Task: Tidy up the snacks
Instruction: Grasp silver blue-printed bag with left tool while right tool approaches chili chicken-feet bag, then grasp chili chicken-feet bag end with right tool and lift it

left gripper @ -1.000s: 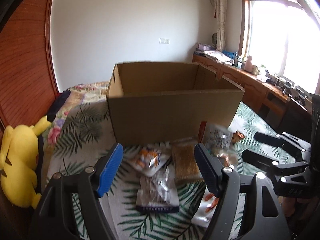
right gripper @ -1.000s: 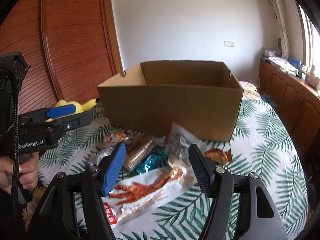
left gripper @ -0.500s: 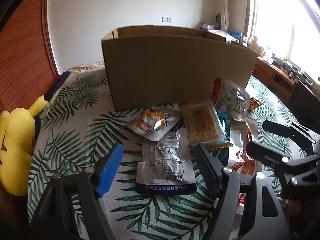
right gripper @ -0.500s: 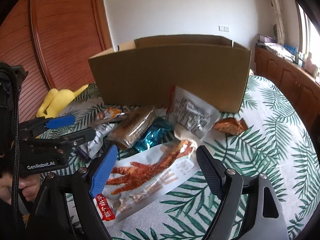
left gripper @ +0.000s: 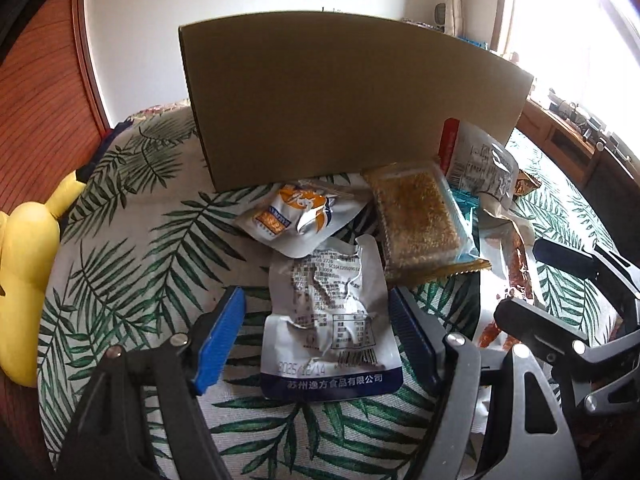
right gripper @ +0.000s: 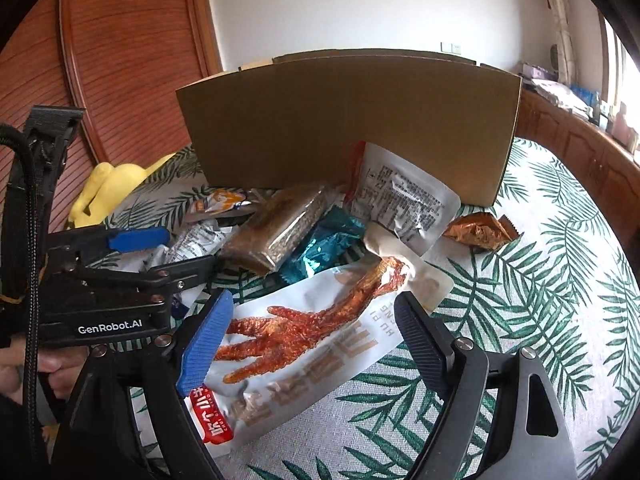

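Both claws lower and nearer: left claw astride silver packet, right claw astride chicken-feet pack.

Setting: a home bedroom. Ahead of the tongs lies a bed under a white, green palm-leaf printed bedspread. A yellow plush toy sits at its left edge, against a reddish-brown slatted wooden wardrobe door. To the right, a sunlit curtained window stands above a low brown wooden cabinet.
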Demonstrator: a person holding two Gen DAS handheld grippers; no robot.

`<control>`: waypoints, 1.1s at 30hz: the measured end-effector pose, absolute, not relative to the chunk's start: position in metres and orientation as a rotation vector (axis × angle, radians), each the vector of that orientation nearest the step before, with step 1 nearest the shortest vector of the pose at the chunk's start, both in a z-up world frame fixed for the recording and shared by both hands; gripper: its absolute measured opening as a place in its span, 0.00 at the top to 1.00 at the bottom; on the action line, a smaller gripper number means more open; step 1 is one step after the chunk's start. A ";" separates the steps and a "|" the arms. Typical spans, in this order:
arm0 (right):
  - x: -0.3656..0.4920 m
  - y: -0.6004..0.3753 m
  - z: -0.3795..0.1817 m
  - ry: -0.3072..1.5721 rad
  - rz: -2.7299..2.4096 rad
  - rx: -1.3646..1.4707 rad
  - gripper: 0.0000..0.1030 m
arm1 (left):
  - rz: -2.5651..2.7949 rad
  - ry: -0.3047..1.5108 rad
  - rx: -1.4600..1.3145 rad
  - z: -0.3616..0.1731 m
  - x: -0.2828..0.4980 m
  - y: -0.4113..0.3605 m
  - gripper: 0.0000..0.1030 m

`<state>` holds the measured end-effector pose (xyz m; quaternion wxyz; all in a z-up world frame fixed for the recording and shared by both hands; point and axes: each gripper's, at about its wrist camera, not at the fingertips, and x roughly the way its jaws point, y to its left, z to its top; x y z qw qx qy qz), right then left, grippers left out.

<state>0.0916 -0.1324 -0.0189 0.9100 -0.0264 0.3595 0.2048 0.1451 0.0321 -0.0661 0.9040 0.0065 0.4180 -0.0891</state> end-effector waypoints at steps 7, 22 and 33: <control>0.092 -0.127 -0.025 0.753 0.403 -0.072 0.17 | -0.197 0.853 0.013 -0.067 0.144 0.033 0.34; 0.088 -0.146 -0.034 0.796 0.388 -0.083 0.12 | -0.180 0.834 0.019 -0.067 0.139 0.032 0.42; 0.085 -0.167 -0.034 0.814 0.419 -0.080 0.13 | -0.180 0.833 0.019 -0.068 0.139 0.032 0.42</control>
